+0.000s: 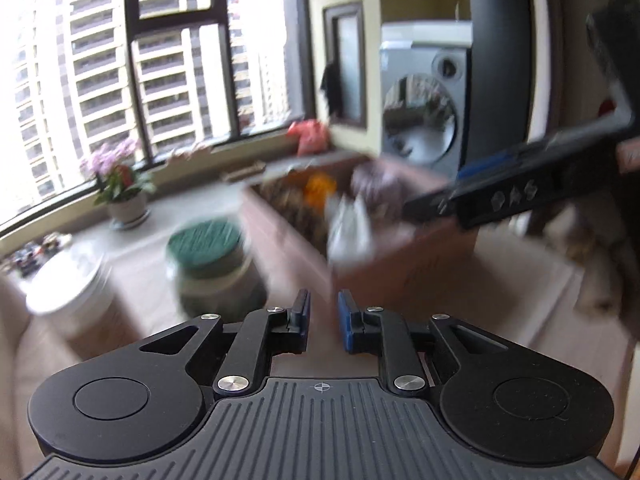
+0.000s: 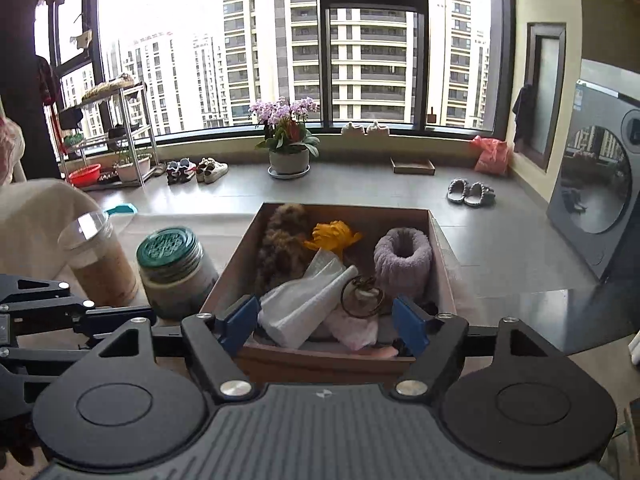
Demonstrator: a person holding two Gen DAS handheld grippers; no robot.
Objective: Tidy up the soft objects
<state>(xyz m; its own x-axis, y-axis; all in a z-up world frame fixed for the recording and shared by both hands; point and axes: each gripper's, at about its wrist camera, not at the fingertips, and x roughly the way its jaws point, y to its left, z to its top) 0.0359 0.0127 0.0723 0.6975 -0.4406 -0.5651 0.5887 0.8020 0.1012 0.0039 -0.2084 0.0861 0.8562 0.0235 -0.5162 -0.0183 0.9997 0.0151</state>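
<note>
Here the cardboard box (image 2: 438, 240) sits on the table edge with its mouth open upward, a sensible collecting place, and the soft things already lie inside it: a brown furry toy (image 2: 282, 240) against the far left wall, a purple fuzzy ring (image 2: 402, 260) at the right, a white folded cloth (image 2: 308, 300) across the middle, a yellow piece (image 2: 334, 236) behind it. The green-lidded jar (image 2: 172, 268) and plastic cup (image 2: 98, 256) stand just beside the box, apparently outside the job. The right gripper (image 2: 324, 320) hangs over the near wall, jaws spread wide with nothing pinched, probably just emptied or choosing. The left gripper (image 1: 324, 316) hovers short of the box, jaws nearly closed, empty.
</note>
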